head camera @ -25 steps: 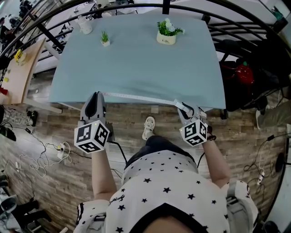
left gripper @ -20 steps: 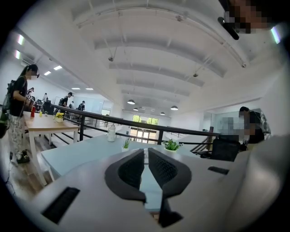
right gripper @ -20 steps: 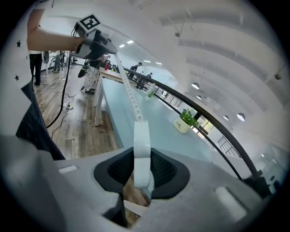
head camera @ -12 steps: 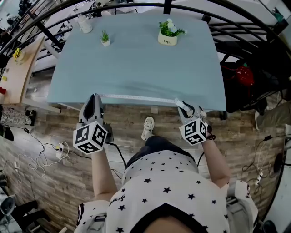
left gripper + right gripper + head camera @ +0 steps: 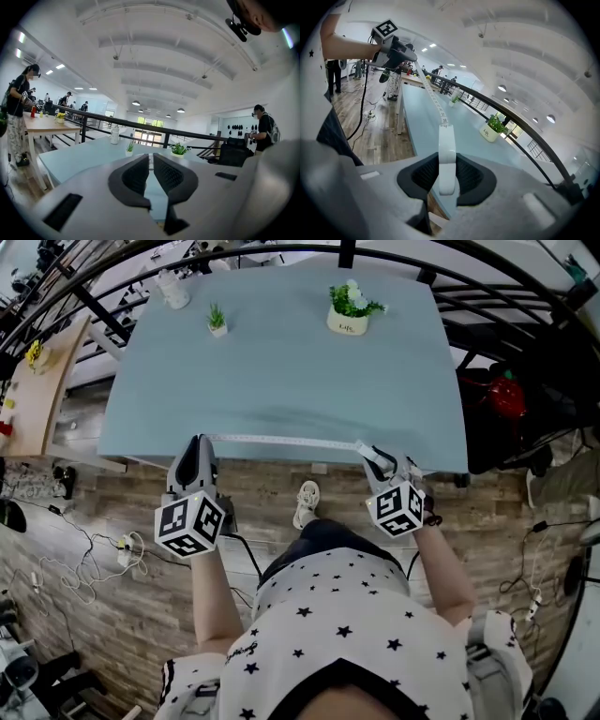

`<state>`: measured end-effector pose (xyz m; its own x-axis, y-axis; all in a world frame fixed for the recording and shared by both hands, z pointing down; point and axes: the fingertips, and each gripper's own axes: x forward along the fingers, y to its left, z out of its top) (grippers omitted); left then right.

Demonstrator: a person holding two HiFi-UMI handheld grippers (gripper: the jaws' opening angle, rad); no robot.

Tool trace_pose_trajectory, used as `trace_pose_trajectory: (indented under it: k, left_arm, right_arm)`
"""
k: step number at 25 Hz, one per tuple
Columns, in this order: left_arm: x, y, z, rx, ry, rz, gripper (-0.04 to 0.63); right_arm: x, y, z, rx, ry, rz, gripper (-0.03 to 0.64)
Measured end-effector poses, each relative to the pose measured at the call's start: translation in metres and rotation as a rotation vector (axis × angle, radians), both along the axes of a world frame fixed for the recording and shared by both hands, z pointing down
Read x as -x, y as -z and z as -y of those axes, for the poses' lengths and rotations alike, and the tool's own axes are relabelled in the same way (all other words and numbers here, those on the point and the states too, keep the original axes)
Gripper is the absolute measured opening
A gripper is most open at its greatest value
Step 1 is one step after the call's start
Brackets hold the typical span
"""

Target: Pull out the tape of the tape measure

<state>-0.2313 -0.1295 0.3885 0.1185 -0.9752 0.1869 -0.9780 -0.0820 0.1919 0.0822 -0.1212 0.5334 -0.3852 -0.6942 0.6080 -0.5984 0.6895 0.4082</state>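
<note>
A white measuring tape (image 5: 281, 440) runs taut along the near edge of the light blue table (image 5: 281, 362), stretched between my two grippers. My left gripper (image 5: 200, 439) is shut on the tape's free end, which shows edge-on as a thin strip (image 5: 150, 161) between the pads of the left gripper (image 5: 151, 169). My right gripper (image 5: 375, 457) is shut on the white tape measure case (image 5: 446, 159), which stands upright between the pads. From the case the numbered tape (image 5: 433, 96) leads off to the left gripper (image 5: 411, 57) at the upper left of the right gripper view.
A potted plant in a cream pot (image 5: 349, 307), a small plant (image 5: 217, 319) and a clear bottle (image 5: 173, 289) stand at the table's far side. A black railing (image 5: 487, 306) curves behind it. Cables lie on the wooden floor (image 5: 112, 549). People stand at other tables (image 5: 21, 117).
The right gripper has shifted slightly up the picture toward the table edge with the case, and the tape now runs straighter between the grippers. The left gripper has hardly moved.
</note>
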Motion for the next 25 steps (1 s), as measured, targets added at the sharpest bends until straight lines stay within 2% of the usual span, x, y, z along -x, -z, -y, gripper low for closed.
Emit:
trace_pose_trajectory:
  k: [14,22,25]
  left_arm:
    - [0.025,0.0,0.047,0.011,0.014,0.003,0.031]
    - [0.041,-0.015,0.086,0.059,0.014,-0.012,0.031]
    - [0.04,-0.027,0.104,0.086,0.002,-0.019,0.031]
  right_arm:
    - [0.026,0.001,0.053,0.002,-0.006,-0.009,0.101]
    - [0.054,0.0,0.1,0.032,-0.019,0.016,0.101]
    - [0.062,-0.003,0.12,0.061,-0.043,0.053,0.101]
